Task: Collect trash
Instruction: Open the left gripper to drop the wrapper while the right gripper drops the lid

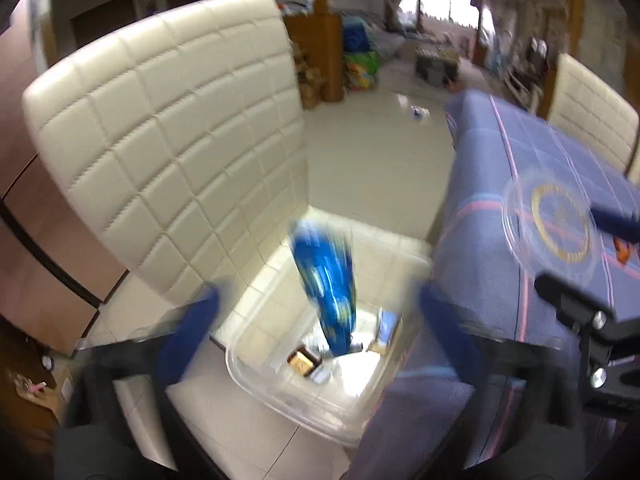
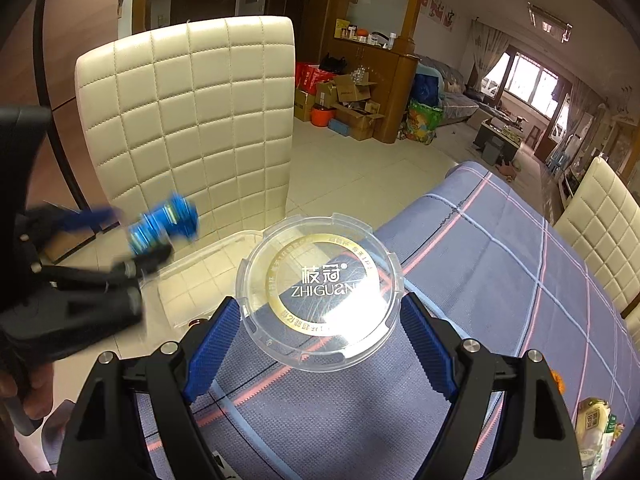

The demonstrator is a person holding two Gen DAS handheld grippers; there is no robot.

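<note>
Cream quilted chair seat holds a clear bin; a blue wrapper drops into it, free between my wide-open left gripper. My right gripper clasps a clear lid over the tablecloth. Next, I judge, the lid follows.

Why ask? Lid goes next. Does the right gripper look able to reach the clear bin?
Probably yes: holding the round lid, the right gripper sits beside the clear bin; only the left gripper hovers there.
</note>
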